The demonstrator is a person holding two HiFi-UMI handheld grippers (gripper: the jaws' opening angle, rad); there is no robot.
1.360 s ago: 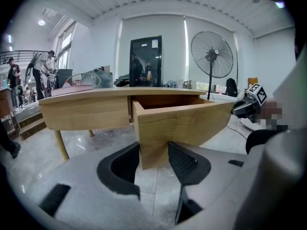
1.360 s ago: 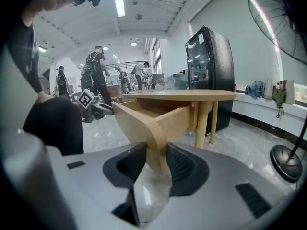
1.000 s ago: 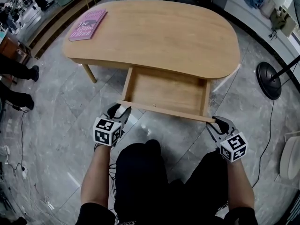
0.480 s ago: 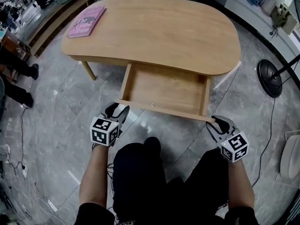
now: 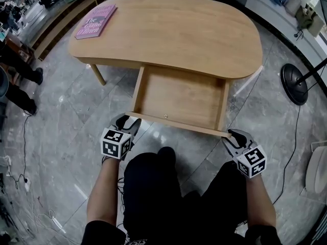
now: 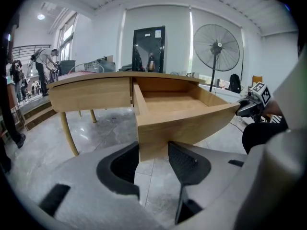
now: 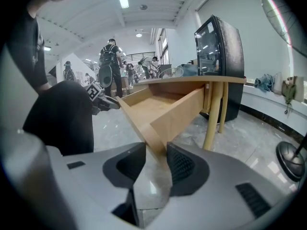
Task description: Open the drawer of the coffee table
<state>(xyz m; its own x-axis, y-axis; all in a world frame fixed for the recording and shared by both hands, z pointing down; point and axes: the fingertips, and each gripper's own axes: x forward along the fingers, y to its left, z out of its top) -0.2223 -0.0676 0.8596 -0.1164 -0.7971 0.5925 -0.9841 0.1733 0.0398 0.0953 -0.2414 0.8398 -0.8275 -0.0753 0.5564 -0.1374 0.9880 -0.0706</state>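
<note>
Left gripper [image 6: 153, 153] and right gripper [image 7: 156, 160] each clamp the front board of the light wooden drawer [image 5: 180, 93].

The left one's jaws pinch the board's left corner, the right one's its right end. The drawer stands pulled well out from under the near edge of the kidney-shaped light wooden coffee table [image 5: 173, 32]. A pink book [image 5: 95, 22] lies at the tabletop's far left corner, and grey marble-tiled floor [image 5: 66, 126] spreads beneath.

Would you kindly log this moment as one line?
drawer: open, empty | left gripper: shut on left front corner | right gripper: shut on right front corner
</note>
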